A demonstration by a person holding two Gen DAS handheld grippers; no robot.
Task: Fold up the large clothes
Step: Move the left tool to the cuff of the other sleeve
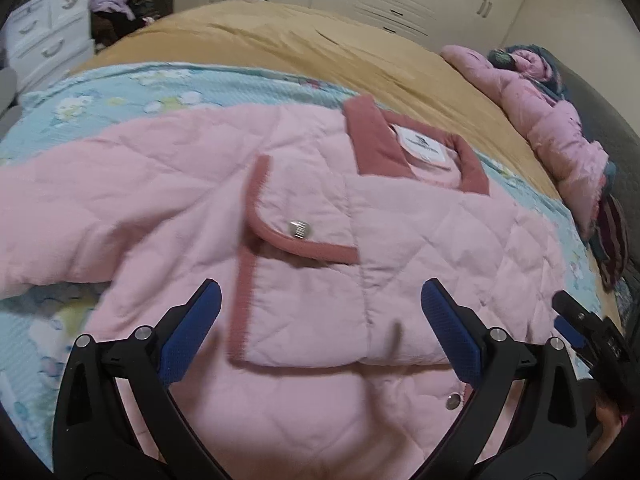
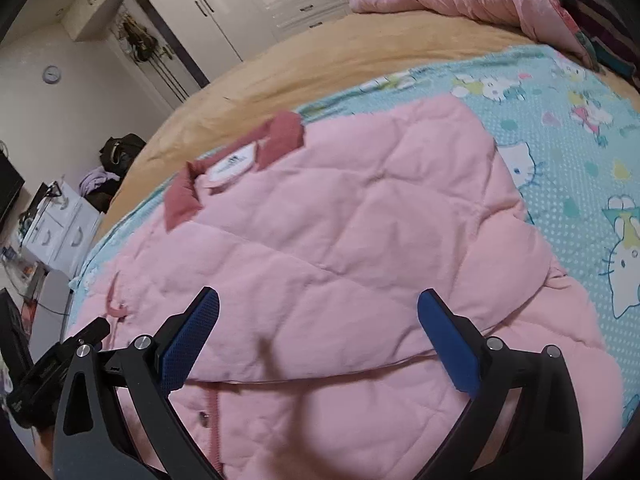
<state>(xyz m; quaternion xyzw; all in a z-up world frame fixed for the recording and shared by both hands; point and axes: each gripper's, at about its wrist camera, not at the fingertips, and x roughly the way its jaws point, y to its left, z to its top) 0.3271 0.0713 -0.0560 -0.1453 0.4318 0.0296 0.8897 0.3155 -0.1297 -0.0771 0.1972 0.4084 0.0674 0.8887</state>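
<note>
Left wrist view: showing pink quilted jacket (image 1: 304, 216) lying flat on cartoon-print blanket (image 1: 120, 84), atop bed. Reading as partly folded: bottom doubled up over chest, one sleeve trailing out sideways. Remaining, judging: sleeve tuck, final halving. Left gripper (image 1: 320, 304) gaping, holding nothing; right gripper (image 2: 318, 308) likewise. Counting: jacket 1, grippers 2, collar label (image 1: 424, 148) 1.

A: What carries everything here?
B: A bed (image 1: 280, 36) under a tan cover, with a turquoise cartoon-print quilt (image 2: 568, 168) spread over its near part.

A: And directly upon that quilt?
B: A pink quilted jacket (image 1: 304, 208), just ahead of the claw. Farther off, right of the claw, a heaped pink garment (image 1: 560, 132) lies on the tan cover.
</note>
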